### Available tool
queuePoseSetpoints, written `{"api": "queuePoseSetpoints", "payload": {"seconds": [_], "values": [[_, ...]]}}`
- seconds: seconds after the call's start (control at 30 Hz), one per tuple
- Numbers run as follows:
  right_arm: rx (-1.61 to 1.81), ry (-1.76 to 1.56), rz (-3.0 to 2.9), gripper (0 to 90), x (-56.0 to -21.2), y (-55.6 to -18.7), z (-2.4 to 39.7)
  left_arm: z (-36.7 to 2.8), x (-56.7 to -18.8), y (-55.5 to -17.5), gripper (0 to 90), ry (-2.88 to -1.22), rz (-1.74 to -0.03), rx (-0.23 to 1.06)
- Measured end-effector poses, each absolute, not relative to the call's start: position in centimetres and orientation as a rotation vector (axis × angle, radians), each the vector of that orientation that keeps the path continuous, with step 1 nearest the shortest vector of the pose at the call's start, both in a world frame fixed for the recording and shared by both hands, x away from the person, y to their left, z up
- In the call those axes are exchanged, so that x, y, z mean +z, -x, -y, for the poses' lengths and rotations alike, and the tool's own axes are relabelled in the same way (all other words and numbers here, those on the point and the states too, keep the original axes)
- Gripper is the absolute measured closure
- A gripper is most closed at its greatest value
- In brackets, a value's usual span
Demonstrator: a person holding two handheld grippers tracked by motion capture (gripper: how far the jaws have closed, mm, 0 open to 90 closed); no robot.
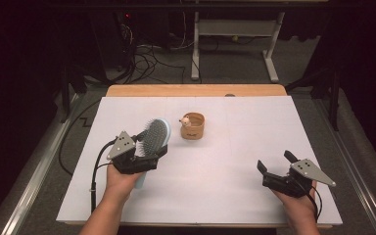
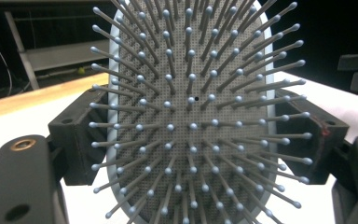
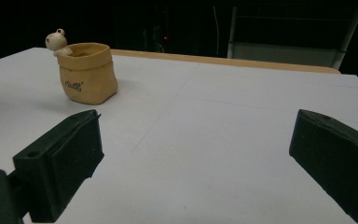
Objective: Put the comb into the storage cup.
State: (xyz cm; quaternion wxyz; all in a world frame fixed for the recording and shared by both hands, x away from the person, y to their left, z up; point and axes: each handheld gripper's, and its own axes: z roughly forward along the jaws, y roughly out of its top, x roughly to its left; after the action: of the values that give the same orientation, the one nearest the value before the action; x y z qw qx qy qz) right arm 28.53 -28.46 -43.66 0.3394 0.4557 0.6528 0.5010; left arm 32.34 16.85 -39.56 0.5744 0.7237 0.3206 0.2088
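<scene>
Here our left gripper (image 1: 147, 152) is clamped on the hairbrush (image 1: 154, 135), whose long axis runs up and away from it; the yellow cup (image 1: 192, 126) sits just beyond, nearer this hand, while our right gripper (image 1: 275, 168) gapes empty.

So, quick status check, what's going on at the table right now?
Left hand-held gripper shut on hairbrush, lifted. Right hand-held gripper open, empty. Yellow pot beside brush, nothing blocking.

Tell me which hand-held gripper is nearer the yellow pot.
Left. The left hand-held gripper, clamping the hairbrush, sits just left of the yellow pot; the open right hand-held gripper is farther off, toward the table's near right.
</scene>
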Motion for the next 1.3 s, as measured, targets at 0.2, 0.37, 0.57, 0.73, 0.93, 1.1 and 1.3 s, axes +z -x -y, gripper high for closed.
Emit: {"api": "queuePoseSetpoints", "payload": {"seconds": [0.2, 0.37, 0.57, 0.73, 0.93, 1.1, 1.3], "values": [[1.306, -1.185, -1.700, 3.4, -43.6, -28.5, 28.5, -15.7, -38.8, -32.7, 20.2, -1.704, -0.719, 0.499], [1.304, -1.185, -1.702, 3.4, -43.7, -28.5, 28.5, -14.6, -38.6, -33.0, 20.2, -1.699, -0.697, 0.490], [1.303, -1.187, -1.707, 3.4, -43.7, -28.6, 28.4, -13.5, -38.6, -33.4, 20.2, -1.704, -0.679, 0.483], [1.300, -1.181, -1.713, 3.4, -43.8, -28.6, 28.3, -12.4, -38.7, -33.6, 20.2, -1.705, -0.660, 0.477], [1.296, -1.174, -1.722, 3.5, -43.9, -28.6, 28.1, -10.9, -38.9, -33.5, 20.2, -1.730, -0.615, 0.484], [1.293, -1.179, -1.730, 3.4, -44.1, -28.7, 28.1, -10.3, -39.2, -33.2, 20.2, -1.738, -0.595, 0.483], [1.289, -1.172, -1.746, 3.4, -44.2, -28.8, 27.7, -9.9, -39.2, -32.7, 20.2, -1.726, -0.582, 0.466]]}}
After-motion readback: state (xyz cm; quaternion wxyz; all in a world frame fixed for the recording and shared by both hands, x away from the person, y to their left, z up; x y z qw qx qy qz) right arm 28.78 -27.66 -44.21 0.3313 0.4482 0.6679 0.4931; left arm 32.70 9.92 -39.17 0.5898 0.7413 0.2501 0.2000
